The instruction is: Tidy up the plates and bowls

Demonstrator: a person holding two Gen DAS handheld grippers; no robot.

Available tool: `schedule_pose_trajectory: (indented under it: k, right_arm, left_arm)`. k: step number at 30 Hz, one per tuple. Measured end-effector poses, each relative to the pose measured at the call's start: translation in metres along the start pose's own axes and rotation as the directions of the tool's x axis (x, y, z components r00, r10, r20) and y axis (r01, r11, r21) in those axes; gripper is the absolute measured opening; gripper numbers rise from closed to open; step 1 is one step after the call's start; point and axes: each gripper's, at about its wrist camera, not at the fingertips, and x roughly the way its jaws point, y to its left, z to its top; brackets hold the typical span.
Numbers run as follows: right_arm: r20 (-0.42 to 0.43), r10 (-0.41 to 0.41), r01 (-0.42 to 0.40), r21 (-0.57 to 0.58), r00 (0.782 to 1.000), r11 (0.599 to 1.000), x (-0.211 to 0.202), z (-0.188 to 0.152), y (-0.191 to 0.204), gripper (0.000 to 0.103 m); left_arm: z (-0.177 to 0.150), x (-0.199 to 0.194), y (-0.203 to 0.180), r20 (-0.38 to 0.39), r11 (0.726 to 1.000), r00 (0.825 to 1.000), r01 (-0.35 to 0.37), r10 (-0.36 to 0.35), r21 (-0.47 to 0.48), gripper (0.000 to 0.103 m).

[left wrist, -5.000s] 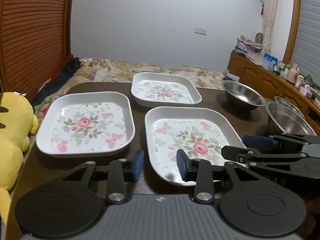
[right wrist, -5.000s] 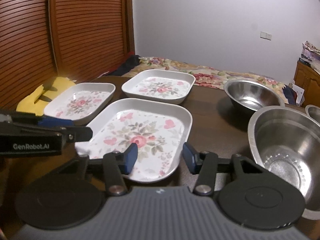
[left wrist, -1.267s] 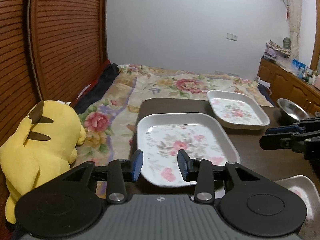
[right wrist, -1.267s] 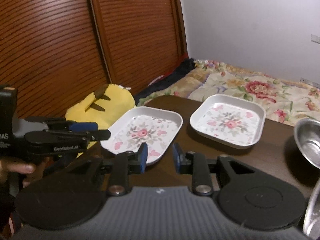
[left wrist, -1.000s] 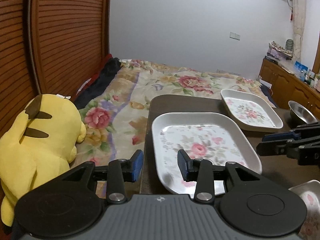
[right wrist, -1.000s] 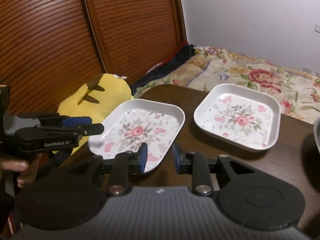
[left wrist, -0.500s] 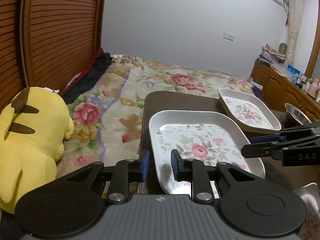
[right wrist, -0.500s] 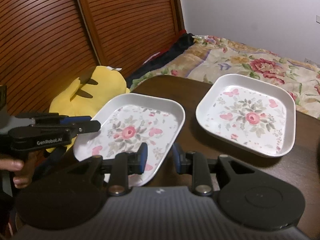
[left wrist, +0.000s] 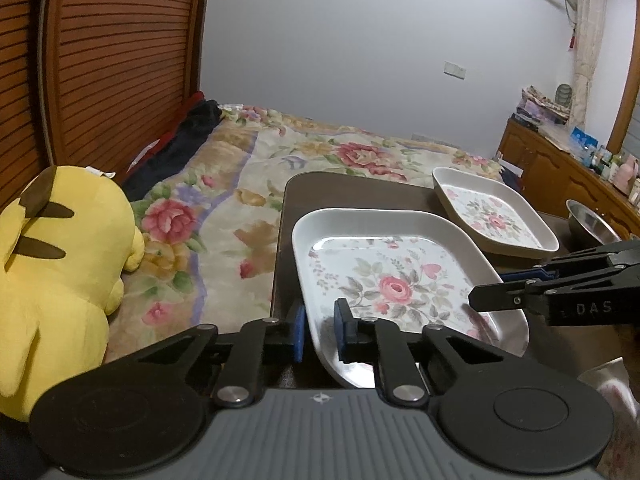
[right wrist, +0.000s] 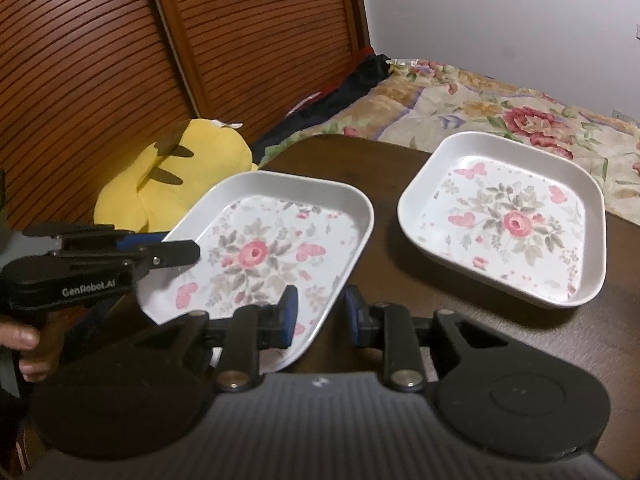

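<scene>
A white rectangular plate with a rose pattern lies at the left end of the dark table. My left gripper is shut on its near left rim. My right gripper straddles the plate's right rim. Its jaws are closing, one pad over the inside and one outside, and a small gap still shows. A second floral plate sits behind and to the right. A steel bowl shows at the far right.
A yellow plush toy lies left of the table on a floral bedspread. A slatted wooden wall is behind it. The corner of a third plate shows at the lower right. A hand holds the left gripper.
The left jaws have closed from wide apart onto the plate's rim. The right gripper has come closer to the plate, with its right rim now between the pads.
</scene>
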Motion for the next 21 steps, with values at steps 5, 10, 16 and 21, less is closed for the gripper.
schedule_pose_trajectory:
  k: [5, 10, 16, 21]
  right_arm:
    - [0.004, -0.015, 0.015, -0.013, 1.0, 1.0, 0.001, -0.001, -0.001, 0.015]
    - [0.002, -0.002, 0.002, 0.024, 1.0, 1.0, -0.002, -0.002, -0.006, 0.014]
    - [0.03, -0.004, 0.003, 0.031, 1.0, 1.0, -0.016, -0.005, -0.007, 0.014]
    - [0.053, -0.01, 0.009, 0.026, 0.999, 1.0, -0.031, -0.004, -0.008, 0.014]
  left_arm:
    - [-0.002, -0.003, -0.001, -0.006, 1.0, 1.0, -0.003, 0.003, -0.005, 0.013]
    - [0.001, -0.008, -0.005, 0.001, 1.0, 1.0, -0.001, 0.001, 0.002, 0.013]
    - [0.005, -0.021, -0.015, 0.026, 1.0, 1.0, 0.002, -0.003, 0.019, 0.013]
    - [0.008, -0.032, -0.026, 0.045, 0.999, 0.999, 0.003, -0.005, 0.038, 0.013]
